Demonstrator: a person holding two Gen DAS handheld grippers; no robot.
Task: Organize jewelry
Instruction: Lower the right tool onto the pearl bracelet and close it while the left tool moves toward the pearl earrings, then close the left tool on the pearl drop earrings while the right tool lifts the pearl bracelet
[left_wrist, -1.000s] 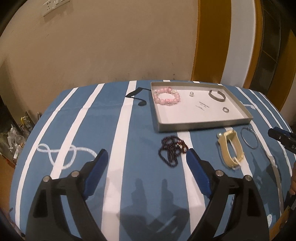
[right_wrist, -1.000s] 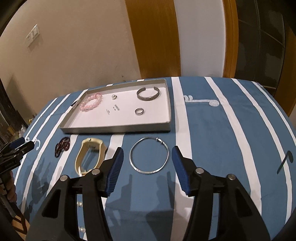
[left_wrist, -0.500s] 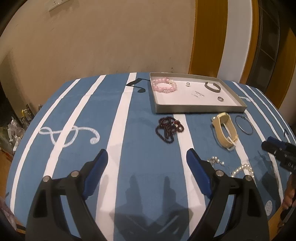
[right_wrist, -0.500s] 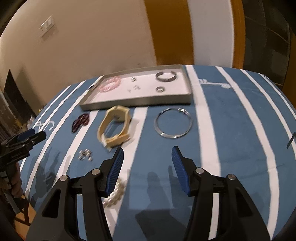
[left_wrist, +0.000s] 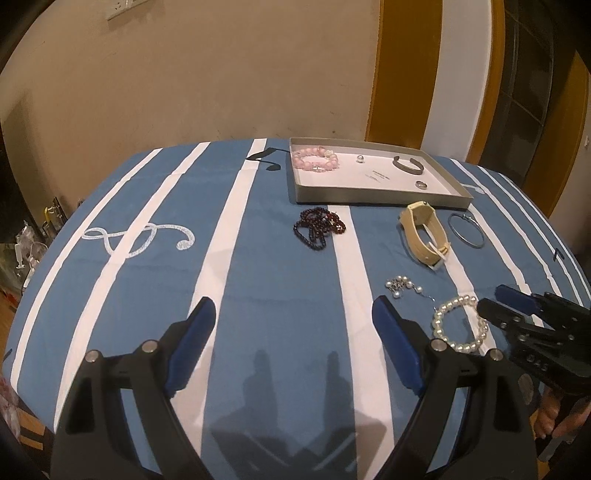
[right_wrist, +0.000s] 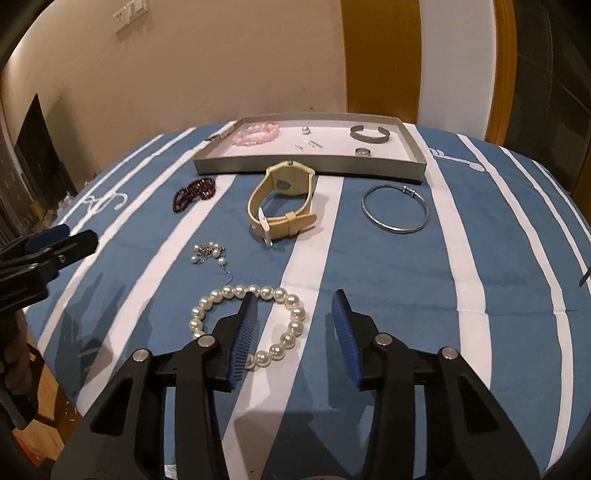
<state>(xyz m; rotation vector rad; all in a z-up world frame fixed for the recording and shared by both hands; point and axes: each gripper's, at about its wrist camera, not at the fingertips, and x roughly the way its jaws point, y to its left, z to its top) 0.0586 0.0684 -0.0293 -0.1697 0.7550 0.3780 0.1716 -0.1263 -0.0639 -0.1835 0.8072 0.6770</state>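
While both grippers gape wide, right gripper (right_wrist: 295, 325) over pearl bracelet (right_wrist: 291, 325), left gripper (left_wrist: 293, 343) over striped cloth (left_wrist: 258, 258), tray (right_wrist: 310, 164) behind

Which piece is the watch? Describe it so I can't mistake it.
Find the grey tray on the striped tablecloth. Touching its near wall stands the cream wristwatch, strap buckled into a loop. It alone has a wide flat band; its neighbours are dark red beads and a thin silver bangle.
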